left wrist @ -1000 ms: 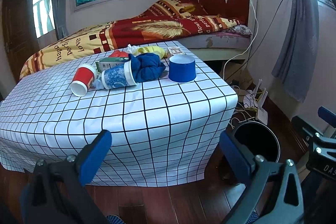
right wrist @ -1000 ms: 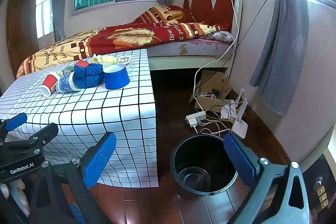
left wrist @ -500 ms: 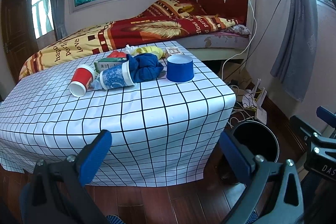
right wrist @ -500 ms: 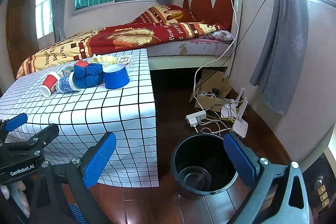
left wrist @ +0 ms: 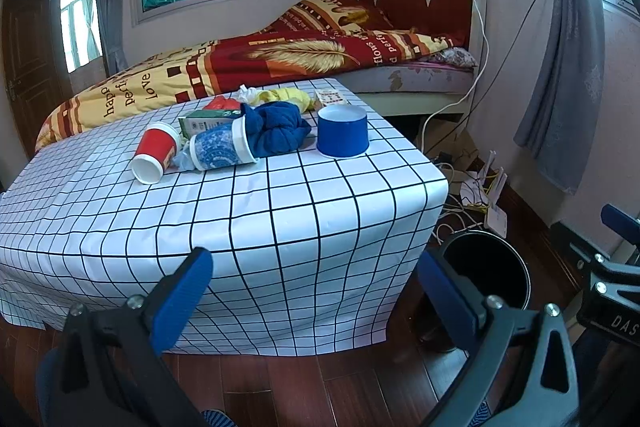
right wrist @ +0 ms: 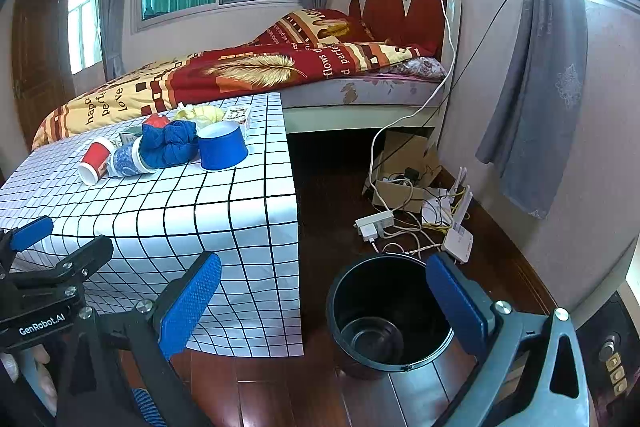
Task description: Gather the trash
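Trash lies on a table with a checked cloth (left wrist: pixel 280 203): a red paper cup (left wrist: pixel 154 151) on its side, a blue patterned cup (left wrist: pixel 222 149) on its side, a blue paper bowl (left wrist: pixel 343 131) upside down, a green carton (left wrist: pixel 208 119), a blue cloth (left wrist: pixel 276 129) and yellow wrappers (left wrist: pixel 286 95). A black bin (right wrist: pixel 386 311) stands on the floor right of the table and looks empty. My left gripper (left wrist: pixel 316 287) is open and empty, low before the table's front. My right gripper (right wrist: pixel 324 291) is open and empty, just above the bin.
A bed (left wrist: pixel 280 59) with a red and yellow blanket stands behind the table. Cables, a power strip (right wrist: pixel 374 221) and a white router (right wrist: pixel 460 239) lie on the wooden floor beyond the bin. Grey curtains (right wrist: pixel 532 87) hang at the right wall.
The left gripper has shifted slightly, so the table sits a little further left in its view. The right gripper has barely moved. Both stay open.
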